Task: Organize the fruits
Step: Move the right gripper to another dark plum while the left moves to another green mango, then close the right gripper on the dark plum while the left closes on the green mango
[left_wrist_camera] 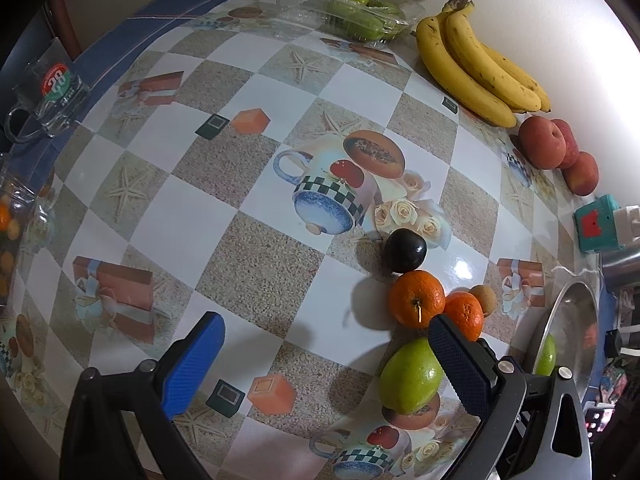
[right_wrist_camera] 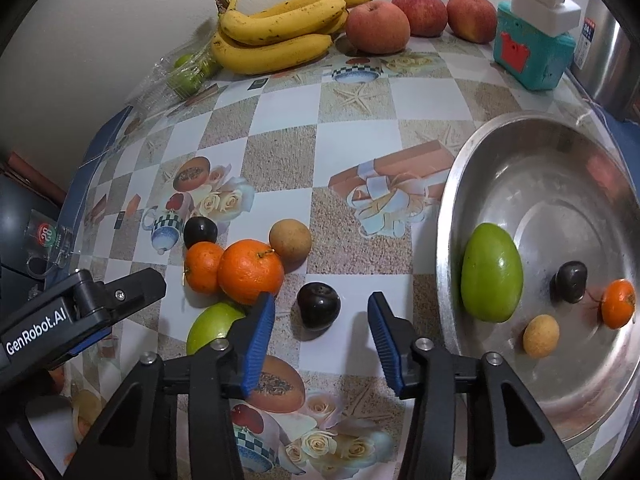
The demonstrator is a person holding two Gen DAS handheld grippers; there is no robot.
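Right wrist: three bananas (right_wrist_camera: 276, 36); three apples (right_wrist_camera: 378, 27)

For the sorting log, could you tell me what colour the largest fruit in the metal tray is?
Green, clearest in the right wrist view.

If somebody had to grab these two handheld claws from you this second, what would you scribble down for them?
Left gripper: open, holding nothing, hovering over the table near the loose green mango.
Right gripper: open, holding nothing, a dark plum lying just ahead between its fingers.
Done: the metal tray already holds a green mango, a dark plum, a small orange and a small tan fruit.
Left on the table: two oranges, a tan fruit, a second plum, the green mango.
Bananas and peaches lie by the wall.
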